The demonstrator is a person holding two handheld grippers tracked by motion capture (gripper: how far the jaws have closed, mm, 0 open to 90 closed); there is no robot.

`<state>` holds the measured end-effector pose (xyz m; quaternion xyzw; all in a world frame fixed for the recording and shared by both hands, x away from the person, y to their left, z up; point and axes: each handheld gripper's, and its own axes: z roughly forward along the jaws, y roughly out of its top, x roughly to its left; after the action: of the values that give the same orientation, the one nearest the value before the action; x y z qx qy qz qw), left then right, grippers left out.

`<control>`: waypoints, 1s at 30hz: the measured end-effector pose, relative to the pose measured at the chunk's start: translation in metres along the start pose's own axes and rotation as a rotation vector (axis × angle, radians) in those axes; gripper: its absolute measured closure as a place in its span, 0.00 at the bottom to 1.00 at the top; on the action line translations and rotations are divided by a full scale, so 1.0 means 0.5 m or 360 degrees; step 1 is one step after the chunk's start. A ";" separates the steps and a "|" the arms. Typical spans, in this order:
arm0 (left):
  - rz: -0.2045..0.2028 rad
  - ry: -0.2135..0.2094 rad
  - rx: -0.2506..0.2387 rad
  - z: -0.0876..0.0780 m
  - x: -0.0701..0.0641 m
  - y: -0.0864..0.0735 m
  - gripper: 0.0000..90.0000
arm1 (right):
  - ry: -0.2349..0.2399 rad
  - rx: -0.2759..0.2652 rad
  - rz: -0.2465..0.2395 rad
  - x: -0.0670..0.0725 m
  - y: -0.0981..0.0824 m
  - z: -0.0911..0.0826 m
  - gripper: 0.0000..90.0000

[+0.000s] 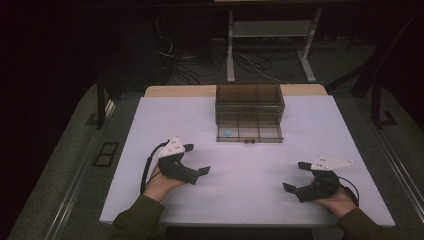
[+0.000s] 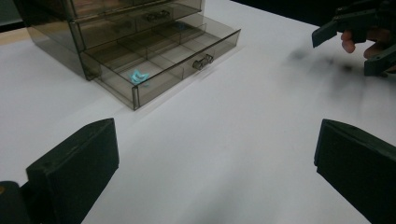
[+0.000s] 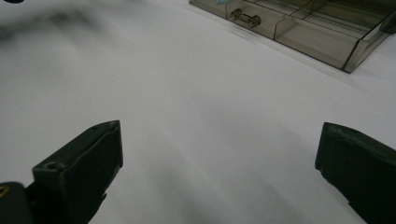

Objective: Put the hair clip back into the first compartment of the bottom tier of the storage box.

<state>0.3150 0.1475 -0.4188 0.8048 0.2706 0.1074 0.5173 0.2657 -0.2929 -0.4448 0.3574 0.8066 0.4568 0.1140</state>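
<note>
Left gripper (image 1: pixel 196 159) spread wide, right gripper (image 1: pixel 296 176) likewise, open drawer (image 1: pixel 249 133) beyond them, perhaps holding a blue scrap (image 2: pixel 138 76)

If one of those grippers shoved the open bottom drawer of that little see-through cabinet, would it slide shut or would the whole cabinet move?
The open bottom drawer looks like thin smoky plastic holding only a small blue object, so it would probably slide in easily. The drawer cabinet also looks light and stands on a smooth white table, so a hard push may scoot it backward.

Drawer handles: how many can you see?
2: one handle on the pulled-out bottom drawer, one handle on the shut drawer above. Higher drawers may hide more.
</note>
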 end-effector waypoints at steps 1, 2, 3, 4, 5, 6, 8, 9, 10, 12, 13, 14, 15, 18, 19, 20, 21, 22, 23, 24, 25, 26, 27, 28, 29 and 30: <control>0.0000 0.0006 -0.0002 -0.004 0.001 -0.003 0.00 | 0.0000 0.0002 0.0002 0.000 0.000 0.000 0.00; -0.0003 0.0006 -0.0006 -0.007 0.002 -0.006 0.00 | 0.0000 0.0001 0.0001 0.000 0.001 0.001 0.00; -0.0007 0.0011 -0.0004 -0.011 0.002 -0.008 0.00 | 0.0001 0.0001 -0.0001 0.000 0.001 0.001 0.00; -0.0019 0.0015 -0.0009 -0.013 0.002 -0.011 0.00 | 0.0002 0.0000 -0.0003 0.000 0.001 0.001 0.00; -0.0016 0.0018 -0.0006 -0.016 0.003 -0.014 0.00 | 0.0004 -0.0001 -0.0007 0.000 0.001 0.002 0.00; -0.0016 0.0022 -0.0003 -0.018 0.003 -0.017 0.00 | 0.0005 0.0000 -0.0007 0.000 0.001 0.002 0.00; -0.0024 0.0025 0.0001 -0.024 0.003 -0.023 0.00 | 0.0006 -0.0002 -0.0007 0.000 0.001 0.002 0.00; -0.0025 0.0023 0.0004 -0.026 0.004 -0.026 0.00 | 0.0005 -0.0002 -0.0007 0.000 0.001 0.002 0.00; -0.0020 0.0024 0.0013 -0.029 0.005 -0.028 0.00 | 0.0005 -0.0001 -0.0008 0.000 0.001 0.002 0.00; -0.0029 0.0026 0.0005 -0.035 0.005 -0.034 0.00 | 0.0005 0.0000 -0.0008 0.000 0.001 0.002 0.00; -0.0034 0.0030 0.0000 -0.037 0.005 -0.036 0.00 | 0.0006 0.0002 -0.0008 0.000 0.001 0.002 0.00; -0.0032 0.0031 0.0006 -0.041 0.006 -0.038 0.00 | 0.0007 0.0003 -0.0006 0.000 0.001 0.003 0.00; -0.0036 0.0033 0.0004 -0.043 0.006 -0.041 0.00 | 0.0008 0.0007 -0.0003 0.000 0.001 0.003 0.00; -0.0052 0.0039 0.0011 -0.051 0.006 -0.050 0.00 | 0.0005 0.0007 -0.0002 0.000 0.000 0.003 0.00; -0.0047 0.0041 0.0015 -0.054 0.007 -0.053 0.00 | 0.0004 0.0007 -0.0001 0.000 0.000 0.003 0.00; -0.0055 0.0046 0.0016 -0.056 0.007 -0.055 0.00 | 0.0003 0.0006 0.0000 0.000 0.000 0.003 0.00; -0.0056 0.0049 0.0015 -0.058 0.007 -0.058 0.00 | 0.0002 0.0006 0.0000 0.000 0.000 0.003 0.00; -0.0050 0.0052 0.0027 -0.062 0.008 -0.060 0.00 | 0.0001 0.0006 0.0000 0.000 0.000 0.003 0.00; -0.0060 0.0053 0.0020 -0.063 0.007 -0.062 0.00 | 0.0001 0.0007 0.0000 0.000 0.000 0.003 0.00; -0.0065 0.0055 0.0023 -0.064 0.007 -0.064 0.00 | 0.0000 0.0007 0.0001 0.000 0.000 0.003 0.00; -0.0067 0.0056 0.0024 -0.066 0.006 -0.067 0.00 | -0.0002 0.0007 0.0000 -0.001 0.000 0.003 0.00; -0.0064 0.0059 0.0031 -0.068 0.006 -0.069 0.00 | -0.0002 0.0009 0.0000 -0.001 0.000 0.004 0.00; -0.0062 0.0061 0.0029 -0.069 0.006 -0.071 0.00 | -0.0004 0.0011 0.0000 -0.001 0.000 0.004 0.00; -0.0066 0.0063 0.0032 -0.071 0.006 -0.072 0.00 | -0.0006 0.0011 -0.0001 -0.001 0.000 0.004 0.00; -0.0070 0.0066 0.0032 -0.073 0.006 -0.074 0.00 | -0.0008 0.0010 0.0001 -0.001 0.000 0.004 0.00; -0.0070 0.0067 0.0034 -0.075 0.006 -0.076 0.00 | -0.0009 0.0010 0.0006 -0.001 0.000 0.003 0.00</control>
<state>0.2884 0.1903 -0.4365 0.8017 0.3000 0.1100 0.5052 0.2668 -0.2921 -0.4457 0.3606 0.8070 0.4535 0.1144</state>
